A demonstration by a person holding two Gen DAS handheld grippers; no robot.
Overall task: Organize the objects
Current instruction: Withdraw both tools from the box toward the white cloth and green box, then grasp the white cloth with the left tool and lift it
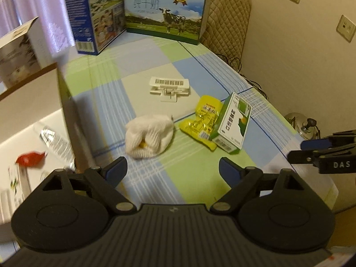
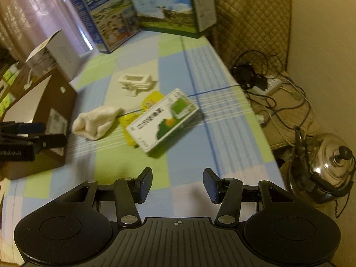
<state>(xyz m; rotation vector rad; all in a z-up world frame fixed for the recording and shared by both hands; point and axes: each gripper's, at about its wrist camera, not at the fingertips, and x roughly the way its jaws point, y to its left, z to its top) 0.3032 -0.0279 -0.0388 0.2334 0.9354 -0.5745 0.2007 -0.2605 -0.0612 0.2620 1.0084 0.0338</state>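
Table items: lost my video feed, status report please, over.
Left gripper and right gripper open, empty. White sock, yellow packet, green-white box, white clip loose on table. Nothing blocking.

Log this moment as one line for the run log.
left gripper open, empty | right gripper open, empty | sock, yellow packet, medicine box on table | cardboard box left

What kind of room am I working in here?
Most likely a home room, not a lab: a checked tablecloth, milk cartons against a curtain, a steel kettle and a power strip on the floor.
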